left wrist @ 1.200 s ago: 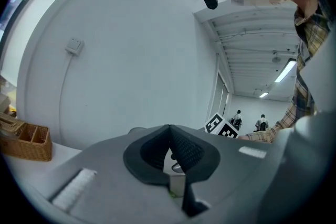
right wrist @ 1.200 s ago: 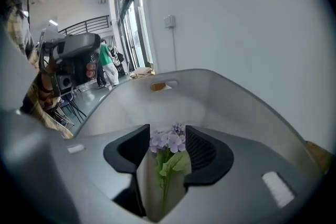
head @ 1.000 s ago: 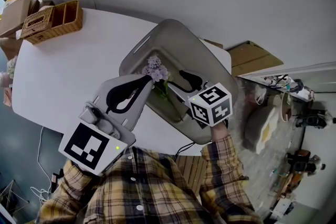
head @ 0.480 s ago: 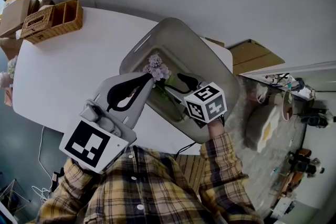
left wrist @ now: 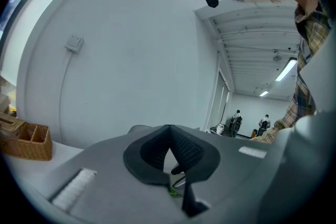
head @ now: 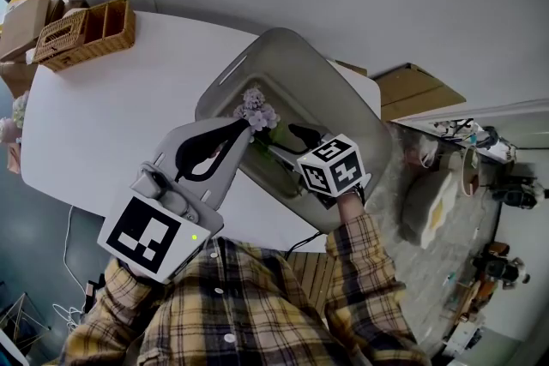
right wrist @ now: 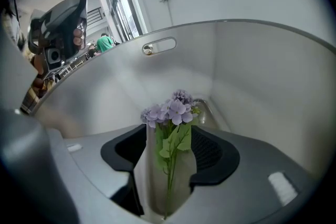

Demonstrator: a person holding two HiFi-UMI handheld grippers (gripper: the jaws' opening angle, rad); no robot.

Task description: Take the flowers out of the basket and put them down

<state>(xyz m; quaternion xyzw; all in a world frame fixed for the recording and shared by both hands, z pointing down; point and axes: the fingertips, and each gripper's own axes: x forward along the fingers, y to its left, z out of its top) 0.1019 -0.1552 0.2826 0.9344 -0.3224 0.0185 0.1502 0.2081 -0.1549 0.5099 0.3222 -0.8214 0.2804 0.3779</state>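
The purple flowers (head: 256,108) with green stems lie inside the grey plastic basket (head: 343,99) at the table's right end. My right gripper (head: 287,143) reaches into the basket. In the right gripper view its jaws stand apart and are opening, and the flowers (right wrist: 170,110) show in the gap with pale basket wall (right wrist: 252,76) on both sides of the stem. The pads do not press on it. My left gripper (head: 244,127) hovers over the basket's near rim by the blooms. In its own view the left gripper (left wrist: 169,131) has its tips touching, with nothing seen between them.
The white table (head: 111,116) carries a wicker organiser (head: 86,32) at its far left corner, also in the left gripper view (left wrist: 23,141). Cardboard boxes (head: 21,17) stand off the left end. More cardboard (head: 412,94) and floor clutter lie to the right.
My right gripper has shifted a little left and deeper into the basket, its cube turning slightly. The left gripper and the flowers stay about where they were.
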